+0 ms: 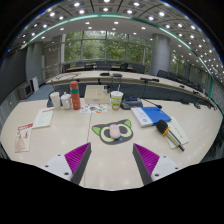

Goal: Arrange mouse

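A cat-shaped mouse pad (pixel 112 131) with a green rim lies on the beige table (pixel 60 135), just ahead of my fingers. A small pale mouse (pixel 114 129) sits on its middle. My gripper (pixel 111 160) is open and empty, held above the table, with the purple pads (pixel 76 156) wide apart. The mouse pad lies beyond the gap between the fingers, apart from them.
A white cup (pixel 116 99), an orange bottle (pixel 75 95) and cans stand beyond the pad. A blue notebook (pixel 150 116) and pens lie to the right, papers (pixel 42 118) to the left. Chairs and more tables stand behind.
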